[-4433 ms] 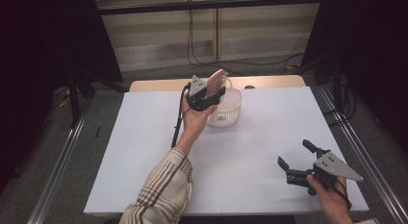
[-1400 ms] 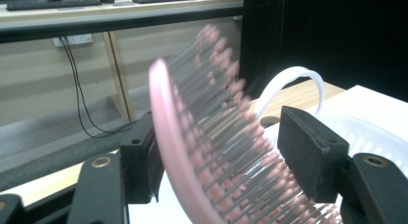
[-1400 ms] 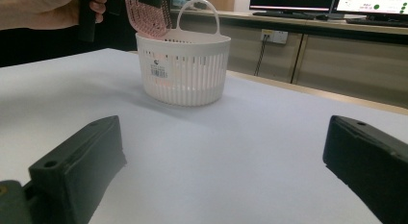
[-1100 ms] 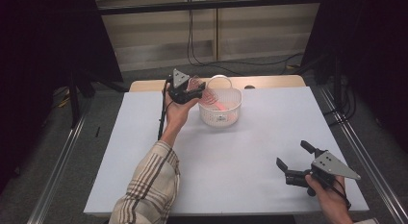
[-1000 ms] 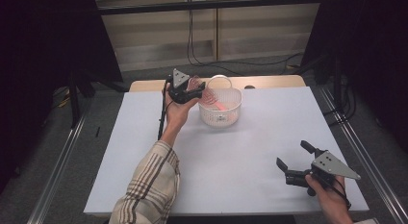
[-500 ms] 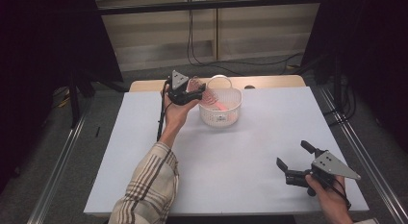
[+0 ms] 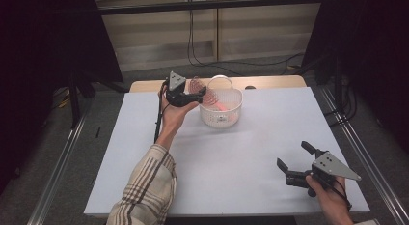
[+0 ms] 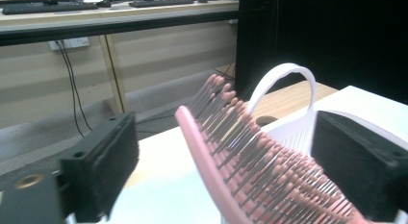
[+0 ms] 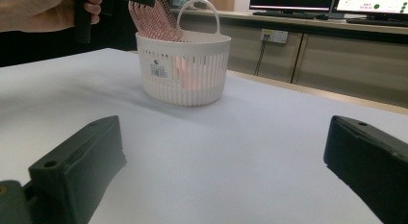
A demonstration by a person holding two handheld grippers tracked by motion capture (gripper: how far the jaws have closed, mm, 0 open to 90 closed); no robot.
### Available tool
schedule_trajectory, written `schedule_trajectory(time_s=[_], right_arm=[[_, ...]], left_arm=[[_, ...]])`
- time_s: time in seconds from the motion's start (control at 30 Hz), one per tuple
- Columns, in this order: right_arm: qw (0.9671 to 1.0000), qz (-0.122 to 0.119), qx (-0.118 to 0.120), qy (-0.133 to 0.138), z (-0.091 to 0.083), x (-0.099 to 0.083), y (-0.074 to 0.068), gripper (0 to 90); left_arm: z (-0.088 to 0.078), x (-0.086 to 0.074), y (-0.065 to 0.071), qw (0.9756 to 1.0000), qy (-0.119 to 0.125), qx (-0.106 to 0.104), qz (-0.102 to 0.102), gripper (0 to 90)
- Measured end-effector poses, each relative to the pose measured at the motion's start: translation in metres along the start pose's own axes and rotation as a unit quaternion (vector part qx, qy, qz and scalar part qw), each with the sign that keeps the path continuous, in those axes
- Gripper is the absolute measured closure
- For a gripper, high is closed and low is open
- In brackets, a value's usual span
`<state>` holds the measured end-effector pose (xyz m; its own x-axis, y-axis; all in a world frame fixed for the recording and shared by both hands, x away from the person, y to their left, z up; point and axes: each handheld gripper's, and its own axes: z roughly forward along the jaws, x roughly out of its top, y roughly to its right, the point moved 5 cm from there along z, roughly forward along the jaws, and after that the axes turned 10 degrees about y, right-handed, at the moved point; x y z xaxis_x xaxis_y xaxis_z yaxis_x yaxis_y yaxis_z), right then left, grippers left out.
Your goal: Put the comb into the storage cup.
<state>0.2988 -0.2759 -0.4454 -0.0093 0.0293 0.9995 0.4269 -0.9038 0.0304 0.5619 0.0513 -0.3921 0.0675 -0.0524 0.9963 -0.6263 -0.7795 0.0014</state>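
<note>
Left tool (image 7: 198,93), its jaws just opening, stands wide around the pink hairbrush (image 8: 250,156), which leans in the white basket (image 7: 221,109) on the tabletop (image 7: 241,152); drop nearly done, withdrawal left, while the right tool (image 7: 294,160) idles open.

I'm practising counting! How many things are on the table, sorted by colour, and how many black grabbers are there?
Pink hairbrush: 1
White basket: 1
Black grippers: 2, the left gripper and the right gripper
Total: 4
</note>
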Motion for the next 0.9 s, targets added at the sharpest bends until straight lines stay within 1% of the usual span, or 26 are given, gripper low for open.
schedule_trajectory(time_s=[0.03, 0.1, 0.13, 0.2, 0.27, 0.33, 0.53, 0.6, 0.67, 0.77, 0.83, 0.9], right_arm=[[1.0, 0.0, 0.0, 0.0, 0.0, 0.0, 0.0, 0.1], [1.0, 0.001, 0.0, 0.0, 0.0, 0.0, 0.0, 0.1], [1.0, 0.0, 0.001, 0.0, 0.001, 0.0, -0.001, 0.1], [1.0, 0.001, -0.001, -0.001, 0.001, 0.0, -0.001, 0.1], [1.0, 0.002, 0.0, -0.001, 0.001, -0.001, -0.001, 0.1], [1.0, 0.002, 0.001, -0.001, 0.001, -0.001, -0.001, 0.1], [1.0, 0.001, 0.0, -0.001, 0.001, -0.001, -0.001, 0.1], [1.0, 0.001, 0.0, -0.001, 0.001, -0.001, -0.001, 0.1], [1.0, 0.0, 0.0, -0.002, 0.001, -0.002, -0.001, 0.1], [1.0, 0.001, 0.001, -0.003, 0.0, -0.002, 0.0, 0.1], [1.0, 0.002, -0.002, -0.002, 0.0, -0.002, 0.001, 0.1], [1.0, 0.002, -0.002, -0.002, 0.0, -0.002, 0.001, 0.1]], left_arm=[[-0.001, 0.0, -0.001, 1.0, 0.002, 0.001, -0.001, 7.1], [-0.002, 0.001, -0.001, 0.9999, 0.007, -0.002, -0.009, 5.6], [-0.004, 0.002, -0.001, 1.0, 0.007, -0.002, -0.007, 5.0], [-0.006, 0.004, 0.0, 0.9998, 0.013, -0.006, -0.01, 3.0], [-0.008, 0.006, 0.001, 0.9997, 0.021, -0.015, -0.006, 2.0], [-0.01, 0.007, 0.0, 0.9997, 0.022, -0.014, -0.001, 2.4], [-0.017, 0.01, -0.003, 0.9993, 0.03, -0.017, -0.017, 2.0], [-0.021, 0.011, -0.003, 0.9992, 0.033, -0.018, -0.011, 1.8], [-0.024, 0.012, -0.004, 0.999, 0.038, -0.02, -0.011, 1.5], [-0.026, 0.014, -0.006, 0.9991, 0.039, -0.018, -0.003, 1.9], [-0.028, 0.016, -0.007, 0.9989, 0.043, -0.016, -0.005, 2.1], [-0.03, 0.018, -0.007, 0.9989, 0.045, -0.016, -0.001, 2.5]])
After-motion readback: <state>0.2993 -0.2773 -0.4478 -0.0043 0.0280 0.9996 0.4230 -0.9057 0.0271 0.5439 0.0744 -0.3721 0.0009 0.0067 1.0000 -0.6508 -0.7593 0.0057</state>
